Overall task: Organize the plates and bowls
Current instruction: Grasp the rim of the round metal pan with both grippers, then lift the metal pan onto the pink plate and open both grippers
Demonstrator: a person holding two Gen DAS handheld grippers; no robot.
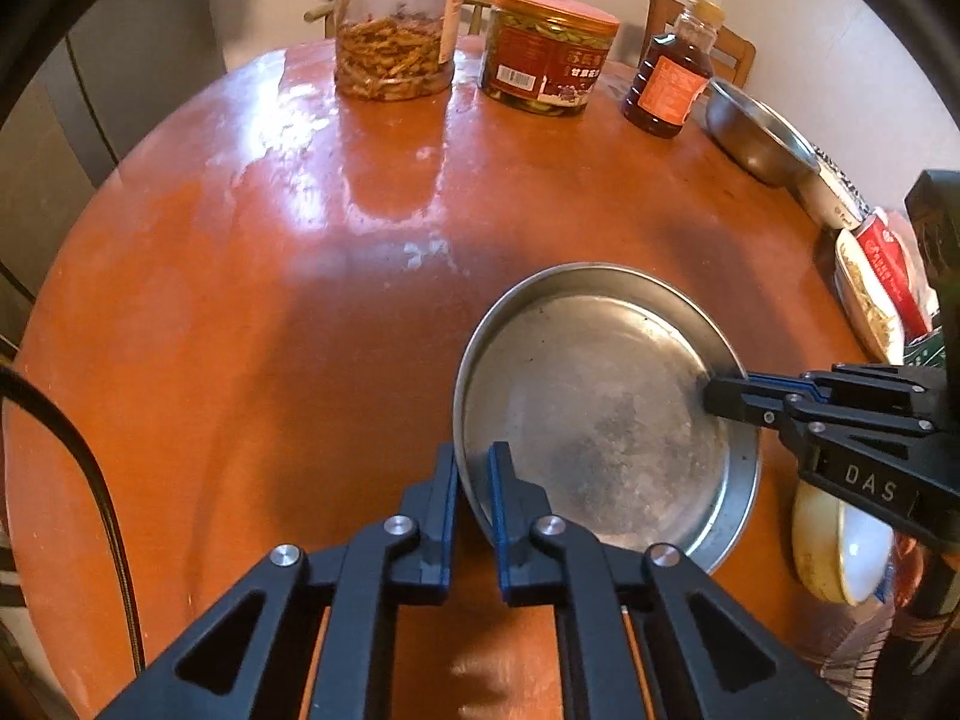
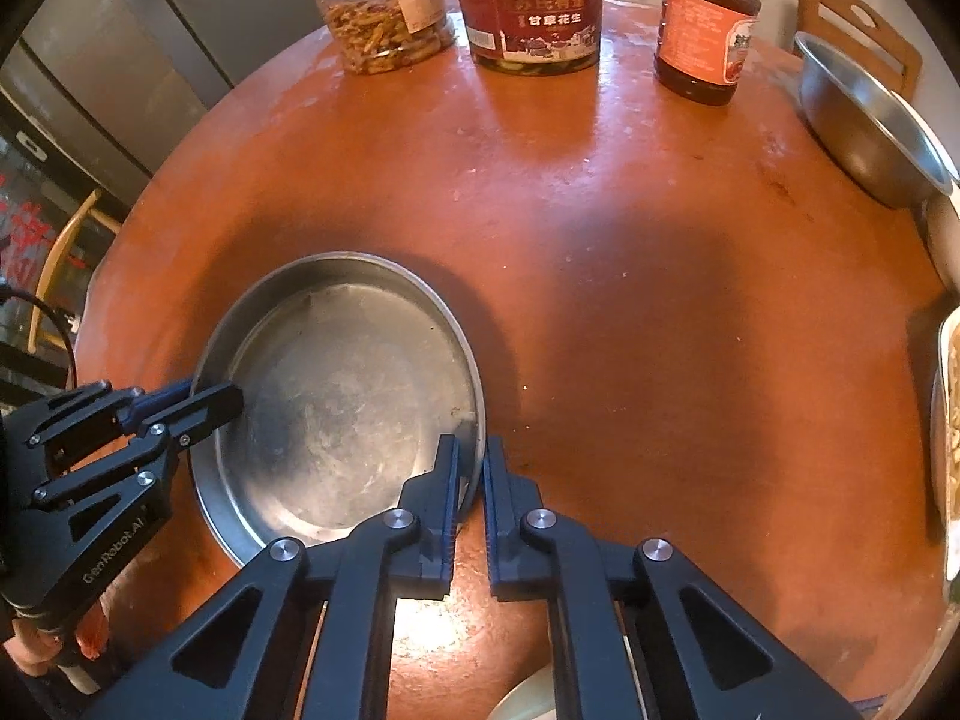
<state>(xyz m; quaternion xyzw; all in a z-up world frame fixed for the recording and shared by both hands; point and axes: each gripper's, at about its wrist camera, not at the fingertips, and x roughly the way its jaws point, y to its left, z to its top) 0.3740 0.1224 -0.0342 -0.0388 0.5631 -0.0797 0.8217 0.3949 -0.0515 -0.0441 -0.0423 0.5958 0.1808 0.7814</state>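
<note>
A round metal plate (image 1: 600, 414) is in the near middle of the orange-brown round table (image 1: 270, 300), and both tongs hold it by the rim at opposite sides. The left tongs (image 1: 474, 480) are closed on the near-left rim, one finger inside the plate and one outside. The right tongs (image 2: 471, 480) are closed on the right rim in the same way, with the rim between the two blue pads. In the left wrist view, the plate looks a little tilted, but I cannot tell if it is lifted from the table. At the far edge stand a clear jar with dried snacks (image 1: 396, 24), a red-labelled jar with an orange lid (image 1: 549, 54) and a bottle of dark liquid (image 1: 672, 72). A metal bowl (image 1: 759, 132) is at the far right, well apart from the plate. A white and yellow bowl (image 1: 840, 546) is near the right edge, just beside the plate.
</note>
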